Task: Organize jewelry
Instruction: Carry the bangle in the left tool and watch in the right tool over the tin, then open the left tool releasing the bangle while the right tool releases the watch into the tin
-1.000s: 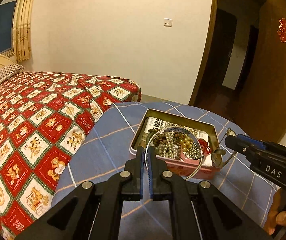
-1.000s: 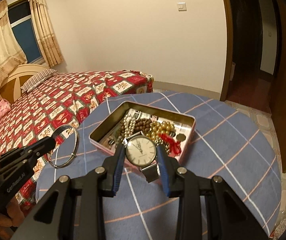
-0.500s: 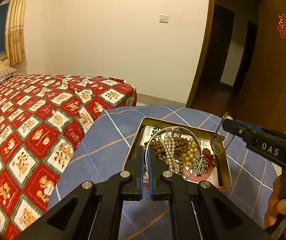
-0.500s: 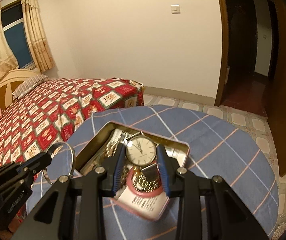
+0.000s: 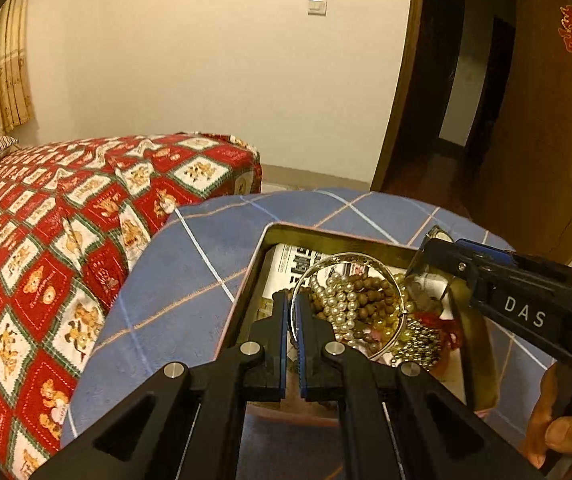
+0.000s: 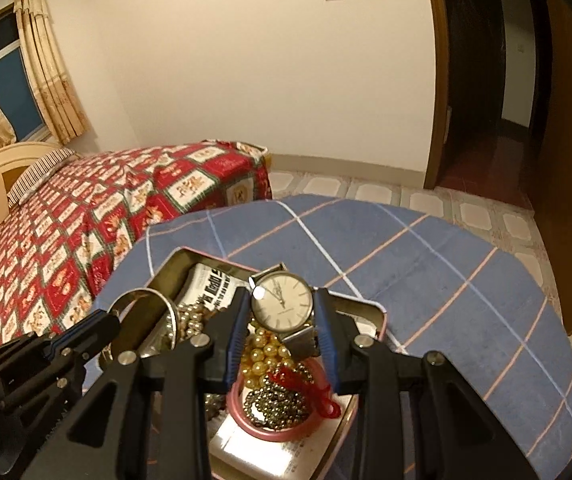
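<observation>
Silver bangle (image 5: 350,304) is hanging over the open tin (image 5: 326,240), pinched by the left gripper (image 5: 293,300); the right gripper (image 6: 281,308) is clamping a watch (image 6: 281,307) above it.

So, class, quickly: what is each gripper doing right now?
Left gripper: closed on the thin silver metal bangle.
Right gripper: closed on the round white-faced silver wristwatch.

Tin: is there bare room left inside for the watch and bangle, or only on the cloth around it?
The tin is crowded with beads and a pink bangle; only its printed paper at the far corner shows bare. The blue cloth right of and beyond the tin is free, and so is the strip toward the bed.
</observation>
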A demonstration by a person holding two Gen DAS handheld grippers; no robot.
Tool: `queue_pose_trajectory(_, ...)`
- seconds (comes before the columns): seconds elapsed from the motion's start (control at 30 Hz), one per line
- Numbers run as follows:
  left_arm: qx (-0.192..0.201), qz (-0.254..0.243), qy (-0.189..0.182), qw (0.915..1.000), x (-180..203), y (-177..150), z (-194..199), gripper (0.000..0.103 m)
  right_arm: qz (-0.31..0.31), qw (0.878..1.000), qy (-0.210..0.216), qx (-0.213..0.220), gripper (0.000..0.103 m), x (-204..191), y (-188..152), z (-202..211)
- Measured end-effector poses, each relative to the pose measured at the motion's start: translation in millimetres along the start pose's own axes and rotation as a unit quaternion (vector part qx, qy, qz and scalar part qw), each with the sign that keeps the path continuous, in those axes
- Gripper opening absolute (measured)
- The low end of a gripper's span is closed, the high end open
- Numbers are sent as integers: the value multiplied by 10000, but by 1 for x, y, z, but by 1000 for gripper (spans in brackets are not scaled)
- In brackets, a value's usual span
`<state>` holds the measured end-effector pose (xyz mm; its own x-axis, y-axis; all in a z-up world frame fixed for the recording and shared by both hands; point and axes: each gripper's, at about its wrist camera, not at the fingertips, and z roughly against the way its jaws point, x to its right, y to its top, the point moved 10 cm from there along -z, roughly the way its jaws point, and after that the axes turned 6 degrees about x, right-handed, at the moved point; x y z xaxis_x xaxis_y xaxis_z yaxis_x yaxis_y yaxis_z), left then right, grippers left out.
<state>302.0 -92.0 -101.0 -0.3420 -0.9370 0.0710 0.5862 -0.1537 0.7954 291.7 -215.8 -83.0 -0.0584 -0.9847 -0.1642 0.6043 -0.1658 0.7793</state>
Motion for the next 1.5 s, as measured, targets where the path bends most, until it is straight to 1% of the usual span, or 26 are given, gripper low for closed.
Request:
queue_pose_trajectory(0.23, -214, 3, 75, 9997, 0, -16, -20, 2, 35, 9997, -54, -249, 36, 3, -10, -16)
queue_pose_trajectory(0.6, -355, -17, 259, 9990, -5, -25, -37, 2, -24, 9981, -106, -602, 36, 6, -29, -36)
queue_pose_trajectory(0.73, -283, -295, 499, 9979, -3, -24, -43, 3, 96, 9980, -169, -608, 36, 5, -31, -39)
queue_pose_trajectory(0.8, -261, -558, 680, 9958, 0, -24, -44, 4, 147, 9978, -209, -613, 36, 5, -31, -39)
queue_pose_trajectory(0.87, -268, -721, 810, 9937, 1, -25, -44, 5, 167, 9970, -239, -719, 40, 6, -34, -40)
queue_pose_trajectory(0.93, -401, -798, 881, 9921, 2, -28, -43, 7, 224, 9968, -212, -740, 56, 4, -34, -41)
queue_pose_trajectory(0.97, -467, -788, 881, 9919, 1, -29, -41, 8, 294, 9967, -235, -719, 61, 2, -34, -38)
queue_pose_trajectory(1.03, -480, -685, 806, 9932, 0, -29, -35, 11, 324, 9969, -250, -667, 64, 1, -34, -34)
queue_pose_trajectory(1.07, -463, -637, 781, 9938, 0, -28, -32, 17, 297, 9975, -211, -613, 64, 1, -33, -30)
queue_pose_trajectory(1.1, -426, -596, 794, 9941, -1, -26, -27, 28, 236, 9980, -183, -559, 67, 1, -32, -25)
queue_pose_trajectory(1.13, -382, -582, 831, 9941, -2, -24, -25, 36, 192, 9982, -177, -531, 71, 0, -30, -23)
queue_pose_trajectory(1.17, -290, -564, 849, 9944, -2, -21, -19, 50, 119, 9988, -114, -471, 80, 0, -28, -16)
queue_pose_trajectory(1.2, -212, -533, 741, 9956, 1, -18, -15, 59, 93, 9990, -69, -424, 85, -2, -26, -13)
queue_pose_trajectory(1.27, 20, -532, 774, 9956, 4, -10, -1, 66, 117, 9995, -40, -282, 87, -6, -21, -1)
queue_pose_trajectory(1.33, 143, -611, 885, 9941, 5, -4, 9, 66, 194, 9995, -79, -222, 91, -9, -18, 5)
queue_pose_trajectory(1.4, 165, -602, 928, 9937, 4, -4, 17, 66, 254, 9995, -108, -151, 95, -13, -16, 14)
queue_pose_trajectory(1.5, 123, -474, 969, 9941, 1, -10, 27, 66, 250, 9996, -140, -37, 98, -15, -14, 25)
